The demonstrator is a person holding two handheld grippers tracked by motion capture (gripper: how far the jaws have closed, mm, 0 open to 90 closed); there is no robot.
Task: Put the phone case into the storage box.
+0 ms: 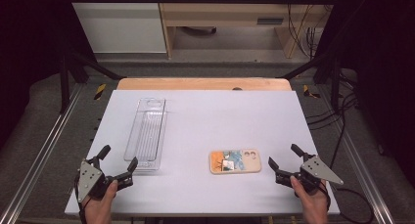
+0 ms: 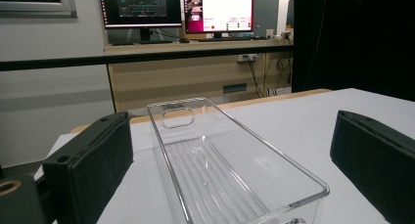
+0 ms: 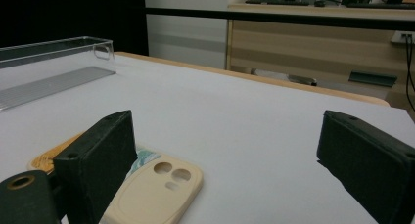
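A long clear plastic tray (image 1: 147, 132) lies lengthwise on the left half of the white table (image 1: 210, 116); it holds nothing. My left gripper (image 1: 117, 159) is open at the tray's near end, and in the left gripper view the tray (image 2: 220, 170) runs away between the two jaws. A cream phone case (image 1: 235, 161) with a colourful print lies flat, right of centre near the front. My right gripper (image 1: 283, 158) is open just right of the case. In the right gripper view the case (image 3: 156, 192) lies by the left jaw, camera holes showing.
The table's wooden far edge (image 1: 205, 83) meets a black frame. Metal rails (image 1: 39, 150) run along both sides, and cables (image 1: 342, 121) hang at the right. A desk with monitors (image 2: 176, 11) stands beyond the table.
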